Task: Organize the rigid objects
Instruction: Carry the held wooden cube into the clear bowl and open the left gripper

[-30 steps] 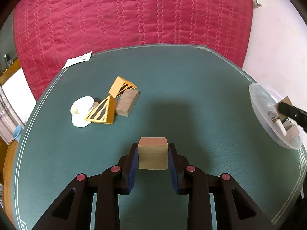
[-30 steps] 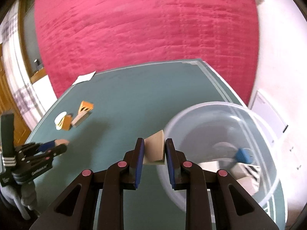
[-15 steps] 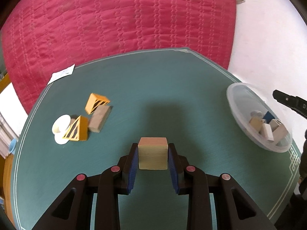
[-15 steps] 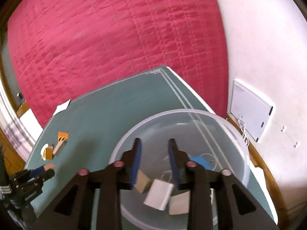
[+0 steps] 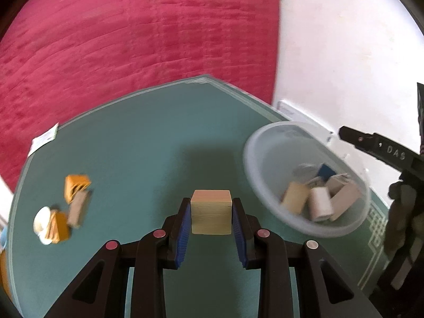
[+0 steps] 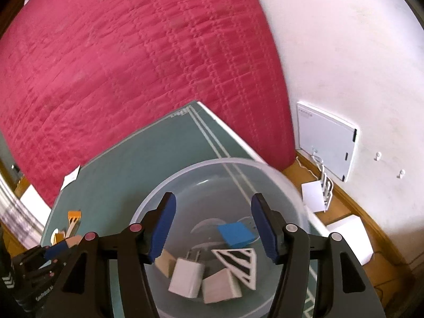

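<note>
Left gripper [image 5: 211,216] clamps the wooden cube [image 5: 211,211] flat-faced between blue ribbed pads, so it carries square. Clear plastic bowl [image 5: 267,143] sits ahead-right. Right gripper [image 6: 213,225] hangs over that bowl, jaws opening, nothing between them; blocks and a white charger [image 6: 186,277] lie below.

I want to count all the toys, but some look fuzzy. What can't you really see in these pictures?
- Left wrist view: the orange pieces and white disc on the table are smeared by motion; their exact number and shapes are unclear.
- Left wrist view: the blocks in the bowl are blurred and overlap.
- Right wrist view: the tan block is partly behind a finger of the right tongs.
- Right wrist view: the bowl's near rim is cut off by the bottom edge.
</note>
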Available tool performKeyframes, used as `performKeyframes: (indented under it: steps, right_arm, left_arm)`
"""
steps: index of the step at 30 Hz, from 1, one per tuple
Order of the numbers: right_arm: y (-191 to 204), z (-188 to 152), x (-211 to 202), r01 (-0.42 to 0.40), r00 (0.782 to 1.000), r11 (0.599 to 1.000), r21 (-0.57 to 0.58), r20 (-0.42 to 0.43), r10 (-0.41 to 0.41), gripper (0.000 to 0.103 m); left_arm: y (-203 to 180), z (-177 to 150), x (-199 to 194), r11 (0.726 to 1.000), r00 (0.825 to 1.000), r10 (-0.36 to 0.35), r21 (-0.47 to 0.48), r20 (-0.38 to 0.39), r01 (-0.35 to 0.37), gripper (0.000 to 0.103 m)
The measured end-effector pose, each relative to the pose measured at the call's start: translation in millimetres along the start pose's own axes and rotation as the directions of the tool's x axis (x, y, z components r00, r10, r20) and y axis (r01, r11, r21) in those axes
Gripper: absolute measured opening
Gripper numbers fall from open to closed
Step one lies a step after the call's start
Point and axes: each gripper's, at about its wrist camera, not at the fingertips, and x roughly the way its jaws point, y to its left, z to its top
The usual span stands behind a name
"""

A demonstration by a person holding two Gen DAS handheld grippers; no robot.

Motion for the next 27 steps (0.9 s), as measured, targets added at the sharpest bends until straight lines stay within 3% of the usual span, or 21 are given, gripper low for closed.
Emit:
performKeyframes:
  steps: [14,15,16,18,21,27]
  right_arm:
    - [-4,1,-4,0.011,1.0,1.0,0.011,0.02,-0.011,0.062]
    - [-4,1,-4,0.011,1.0,1.0,0.011,0.02,-0.011,0.062]
    - [-4,1,-4,0.012,1.0,1.0,0.011,0.021,-0.013,0.062]
    - [-5,2,-4,0.01,1.0,1.0,0.009,0.017,-0.01,0.062]
    - [-5,0,-5,0.012,1.0,1.0,0.007,0.017,-0.012,0.062]
    - [-2,-5,-3,0.019,1.0,1.0,-0.008,0.012,-0.019,0.068]
  left_arm:
    - [-46,36,44,0.987,0.993,-0.116,0.11,-0.027,0.118,0.032]
    - [-46,38,46,0.985,0.991,-0.128,0.108,-0.028,0.131,0.041]
    - [-46,40,48,0.984,0.989,-0.146,0.1,-0.03,0.148,0.06]
    - [-43,42,48,0.985,0.988,-0.152,0.079,-0.01,0.152,0.08]
    - [-34,42,49,0.99,0.991,-0.131,0.059,0.008,0.13,0.082]
    - [-14,36,58,0.998,0.999,0.04,0.043,0.029,-0.042,0.085]
